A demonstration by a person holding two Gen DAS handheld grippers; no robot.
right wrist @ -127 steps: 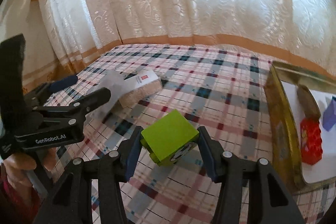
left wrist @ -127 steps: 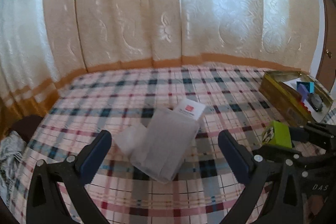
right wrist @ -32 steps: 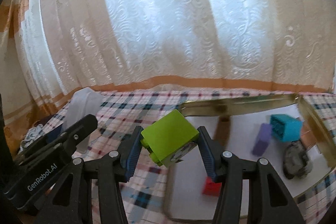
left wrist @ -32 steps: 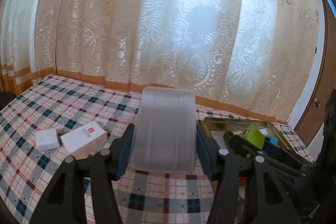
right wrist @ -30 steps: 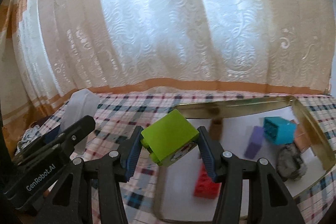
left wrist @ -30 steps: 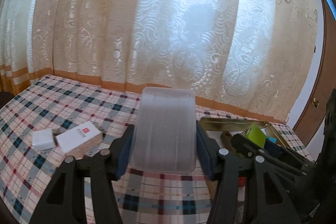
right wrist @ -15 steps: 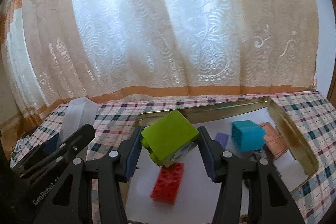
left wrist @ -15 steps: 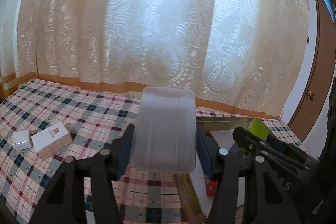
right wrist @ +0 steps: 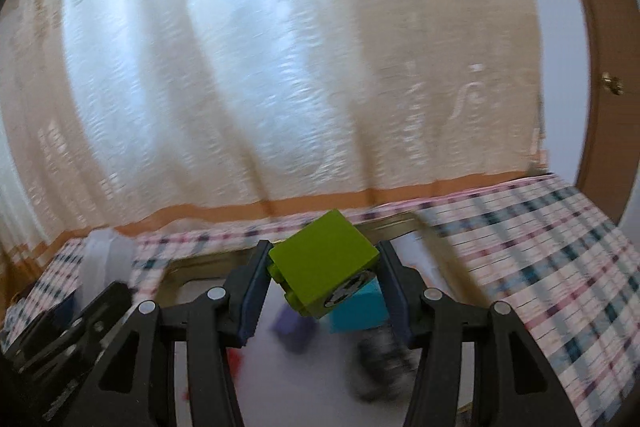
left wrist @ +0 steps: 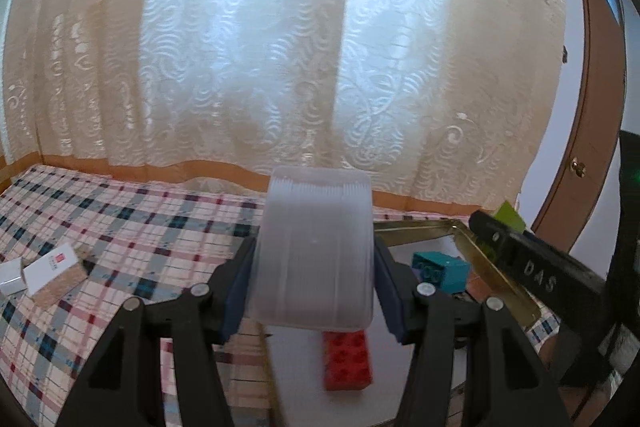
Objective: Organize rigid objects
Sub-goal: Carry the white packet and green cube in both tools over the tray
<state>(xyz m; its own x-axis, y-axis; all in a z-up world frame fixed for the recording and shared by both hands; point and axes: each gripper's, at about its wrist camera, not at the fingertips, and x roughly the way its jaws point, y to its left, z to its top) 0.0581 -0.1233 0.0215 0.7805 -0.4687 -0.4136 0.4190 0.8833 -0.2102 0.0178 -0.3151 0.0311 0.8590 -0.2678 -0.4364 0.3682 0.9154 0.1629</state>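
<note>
My left gripper (left wrist: pixel 314 281) is shut on a frosted clear plastic box (left wrist: pixel 314 251) and holds it over the near left edge of the gold tray (left wrist: pixel 492 269). My right gripper (right wrist: pixel 322 281) is shut on a lime green block (right wrist: pixel 322 263) and holds it above the same tray (right wrist: pixel 200 259). The green block also shows at the right of the left wrist view (left wrist: pixel 509 215). In the tray lie a red brick (left wrist: pixel 347 359), a teal brick (left wrist: pixel 442 269) and a purple piece (right wrist: pixel 294 331). The right wrist view is blurred.
A plaid cloth (left wrist: pixel 120 227) covers the table. A white card box (left wrist: pixel 54 273) and a small white box (left wrist: pixel 10 277) lie at the far left. A dark round object (right wrist: pixel 380 359) sits in the tray. Curtains hang behind; a brown door (left wrist: pixel 596 131) stands at right.
Both grippers have moved right over the tray, still holding their objects. The red and teal bricks now sit closer under the left gripper; the white boxes have slid to the left edge.
</note>
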